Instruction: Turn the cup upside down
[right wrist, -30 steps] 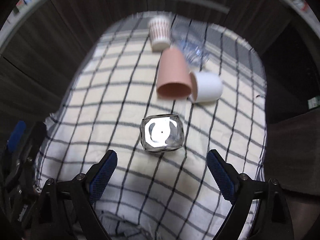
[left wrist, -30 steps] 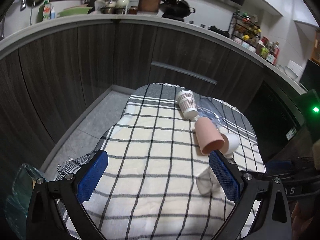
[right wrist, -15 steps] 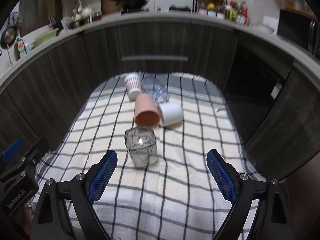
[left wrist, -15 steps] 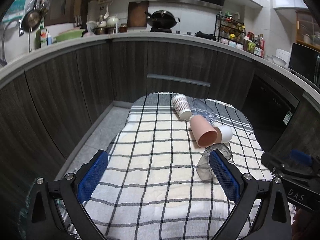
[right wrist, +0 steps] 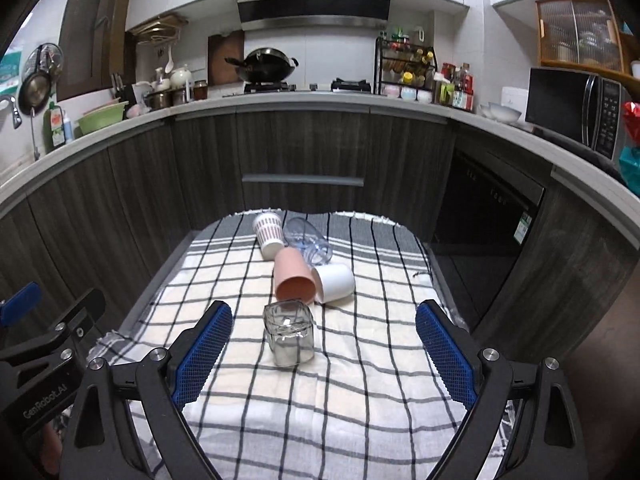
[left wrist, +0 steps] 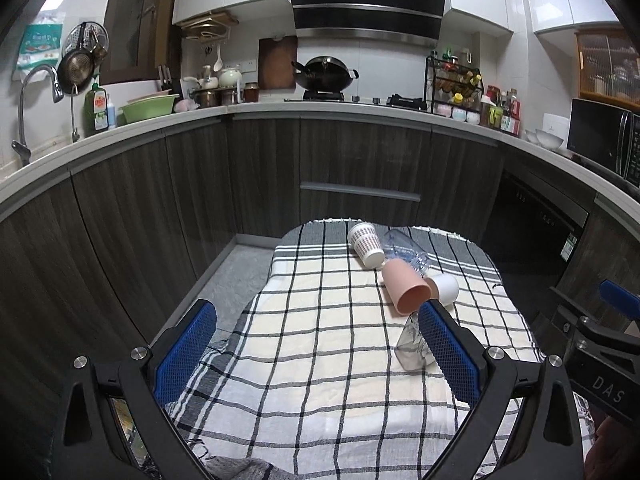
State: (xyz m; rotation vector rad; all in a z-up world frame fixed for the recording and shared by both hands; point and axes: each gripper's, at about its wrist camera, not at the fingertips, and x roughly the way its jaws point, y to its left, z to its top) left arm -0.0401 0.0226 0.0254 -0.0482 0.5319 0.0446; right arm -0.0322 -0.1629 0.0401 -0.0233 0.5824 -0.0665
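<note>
Both claws pulled back, level; glass cup (right wrist: 289, 333) stands released; left claw (left wrist: 318, 354), right claw (right wrist: 324, 354) wide, empty.

open cloth (right wrist: 400, 344) right of glass cup (right wrist: 289, 334) | pink cup (right wrist: 293, 276) close behind

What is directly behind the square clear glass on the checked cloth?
Behind the square glass lies the pink cup on its side, its open mouth facing the glass, with the white cup beside it. Whether pink cup and glass touch cannot be told.
</note>
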